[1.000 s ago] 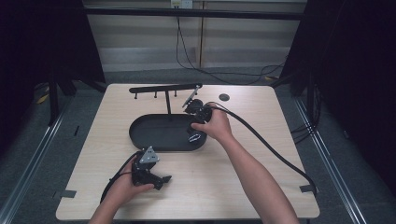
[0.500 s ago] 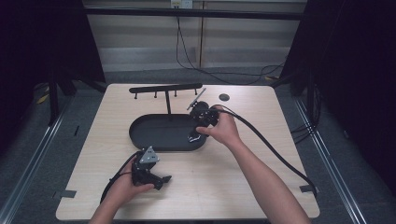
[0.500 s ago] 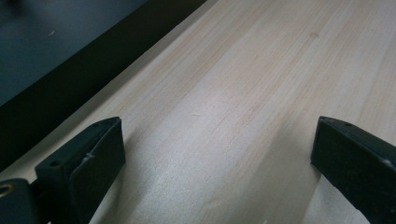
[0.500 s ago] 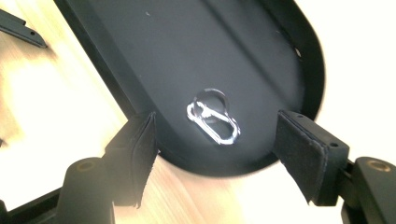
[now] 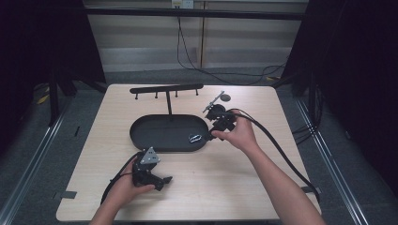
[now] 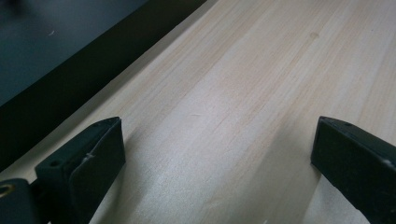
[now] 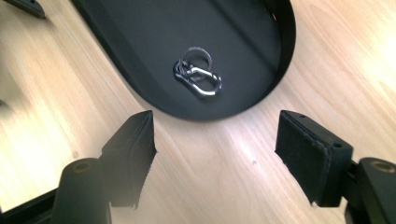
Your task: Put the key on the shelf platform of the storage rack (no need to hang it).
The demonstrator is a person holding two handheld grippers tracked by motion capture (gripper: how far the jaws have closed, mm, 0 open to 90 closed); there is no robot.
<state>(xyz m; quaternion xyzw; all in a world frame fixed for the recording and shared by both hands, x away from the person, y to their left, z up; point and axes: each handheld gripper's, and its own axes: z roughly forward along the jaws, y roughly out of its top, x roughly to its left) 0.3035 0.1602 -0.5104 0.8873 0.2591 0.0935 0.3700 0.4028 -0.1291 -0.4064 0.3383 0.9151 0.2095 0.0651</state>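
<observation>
A silver carabiner with key rings (image 7: 198, 77) lies inside the right end of the black oval tray (image 5: 155, 140), and it also shows in the high view as the carabiner (image 5: 195, 138). My right gripper (image 5: 213, 127) hovers just right of the tray's end, over bare wood. In its own view the right gripper (image 7: 215, 149) is open; its jaws have just been opening and nothing is between them. My left gripper (image 5: 162, 180) rests near the table's front left. The left gripper (image 6: 217, 149) is open over bare wood, holding nothing.
A black rack with several pegs (image 5: 166, 88) stands behind the tray on a thin post. A small dark disc (image 5: 225, 97) lies at the back right. The right gripper's thick cable (image 5: 281, 150) trails across the table's right side. The table's edge (image 6: 116, 70) runs close to the left gripper.
My right gripper has drawn back to the right, off the tray's end, and its jaws stand wider. The carabiner stays in the tray. The left hand has not moved.
</observation>
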